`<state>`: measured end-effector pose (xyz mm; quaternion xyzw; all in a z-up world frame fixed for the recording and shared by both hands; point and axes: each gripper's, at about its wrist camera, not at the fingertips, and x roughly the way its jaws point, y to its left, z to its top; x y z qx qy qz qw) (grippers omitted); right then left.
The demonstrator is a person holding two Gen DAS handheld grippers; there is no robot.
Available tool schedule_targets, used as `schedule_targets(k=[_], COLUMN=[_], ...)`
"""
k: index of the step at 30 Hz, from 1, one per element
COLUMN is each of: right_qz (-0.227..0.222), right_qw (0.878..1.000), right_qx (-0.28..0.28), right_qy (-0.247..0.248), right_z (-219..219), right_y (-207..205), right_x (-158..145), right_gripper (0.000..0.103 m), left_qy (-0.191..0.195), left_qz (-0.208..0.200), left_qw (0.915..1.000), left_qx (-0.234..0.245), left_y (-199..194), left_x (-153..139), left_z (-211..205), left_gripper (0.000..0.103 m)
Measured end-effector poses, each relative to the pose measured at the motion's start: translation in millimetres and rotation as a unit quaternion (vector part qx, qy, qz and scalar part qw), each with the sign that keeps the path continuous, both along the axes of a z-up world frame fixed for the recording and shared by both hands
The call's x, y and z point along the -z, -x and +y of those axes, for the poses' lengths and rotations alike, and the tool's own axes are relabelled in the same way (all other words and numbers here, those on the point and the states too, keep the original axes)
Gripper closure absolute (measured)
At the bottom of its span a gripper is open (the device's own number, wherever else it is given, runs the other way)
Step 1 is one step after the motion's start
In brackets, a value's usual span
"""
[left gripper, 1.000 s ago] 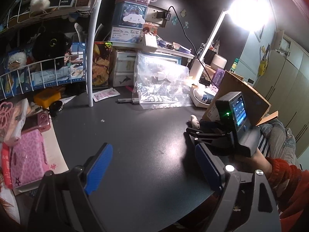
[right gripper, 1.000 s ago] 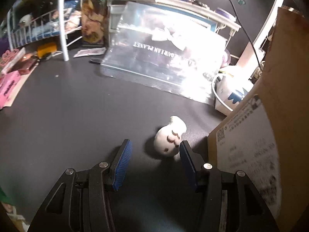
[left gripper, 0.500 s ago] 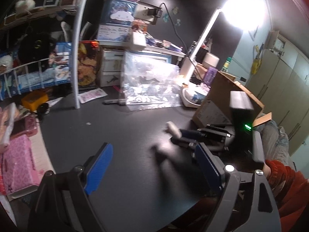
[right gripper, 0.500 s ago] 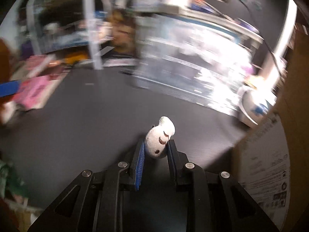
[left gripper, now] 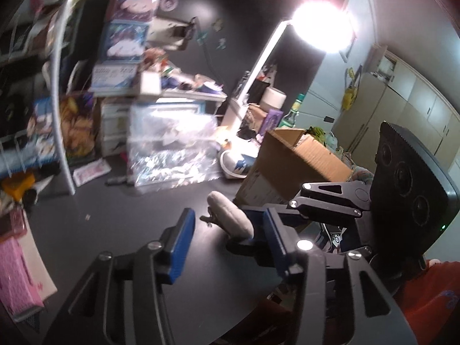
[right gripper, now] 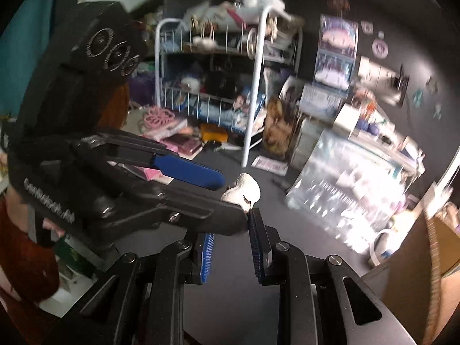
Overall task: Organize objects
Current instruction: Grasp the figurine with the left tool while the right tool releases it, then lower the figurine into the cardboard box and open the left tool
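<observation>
Two tools meet over the dark surface (left gripper: 115,230), just beside the cardboard box (left gripper: 290,166). Left tool (left gripper: 228,215): released, blue pads wide apart, one on either side of the small white plush toy (left gripper: 230,220). Right tool (right gripper: 231,224): reaches in from the box side, toy at its fingertips; cannot tell whether it is clenched on it. Toy lies near the box's lower corner.

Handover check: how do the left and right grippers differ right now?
The left gripper is wide open, its pads either side of the white toy and not closed on it. The right gripper is narrowed and seems to pinch that toy at its fingertips. Left carries nothing; right bears the toy. Both have blue pads and meet over the dark table.
</observation>
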<state>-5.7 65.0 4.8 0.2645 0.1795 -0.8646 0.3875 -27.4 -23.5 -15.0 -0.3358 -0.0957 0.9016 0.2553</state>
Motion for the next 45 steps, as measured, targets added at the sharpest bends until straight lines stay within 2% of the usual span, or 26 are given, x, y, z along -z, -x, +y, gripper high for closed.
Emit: schedule_targets(k=[4, 10, 14, 18, 23, 24, 26, 27, 28, 30, 35, 38, 40, 42, 45], right_qz=[0.02, 0.04, 0.033, 0.02, -0.018, -0.025, -0.042, -0.048, -0.052, -0.054, -0.054, -0.051, -0.042, -0.025, 0.004], right_qw=[1.0, 0.998, 0.997, 0.995, 0.992, 0.992, 0.991, 0.991, 0.991, 0.99, 0.988, 0.987, 0.985, 0.983, 0.977], right_qx=[0.005, 0.043, 0.073, 0.1, 0.121, 0.124, 0.125, 0.125, 0.126, 0.131, 0.145, 0.155, 0.164, 0.18, 0.209], right_qy=[0.003, -0.004, -0.008, -0.019, -0.026, -0.023, -0.015, -0.01, -0.007, 0.0, 0.014, 0.016, 0.018, 0.024, 0.04], right_z=[23, 70, 106, 139, 168, 173, 179, 182, 184, 188, 197, 200, 202, 206, 212], right_y=[2, 13, 27, 42, 61, 63, 67, 68, 69, 70, 67, 66, 63, 59, 56], right_x=[-17, -38, -45, -47, -41, -39, -34, -33, -31, -31, -37, -41, -44, -47, -53], right_gripper=[0.085, 0.085, 0.085, 0.085, 0.084, 0.083, 0.079, 0.071, 0.057, 0.044, 0.044, 0.043, 0.031, 0.022, 0.02], left_qy=[0.014, 0.027, 0.032, 0.032, 0.054, 0.059, 0.062, 0.061, 0.06, 0.058, 0.053, 0.048, 0.048, 0.046, 0.054], left_qz=[0.011, 0.026, 0.024, -0.003, -0.022, -0.023, -0.023, -0.021, -0.016, -0.007, 0.007, 0.03, 0.048, 0.072, 0.104], left_qw=[0.9996, 0.9975, 0.9949, 0.9915, 0.9887, 0.9886, 0.9891, 0.99, 0.9908, 0.9918, 0.9945, 0.9963, 0.9967, 0.9961, 0.9929], left_qx=[0.019, 0.06, 0.092, 0.127, 0.138, 0.137, 0.131, 0.125, 0.12, 0.113, 0.09, 0.065, 0.044, 0.021, -0.023], left_y=[14, 45, 69, 97, 115, 116, 118, 117, 116, 113, 100, 86, 75, 62, 42], left_x=[-17, -37, -44, -42, -36, -35, -35, -36, -37, -40, -46, -53, -59, -65, -71], left_z=[25, 77, 115, 149, 177, 180, 183, 182, 181, 178, 165, 154, 146, 139, 131], left_gripper=[0.068, 0.069, 0.069, 0.069, 0.067, 0.061, 0.041, 0.026, 0.02, 0.02, 0.02, 0.012, 0.005, 0.002, 0.001])
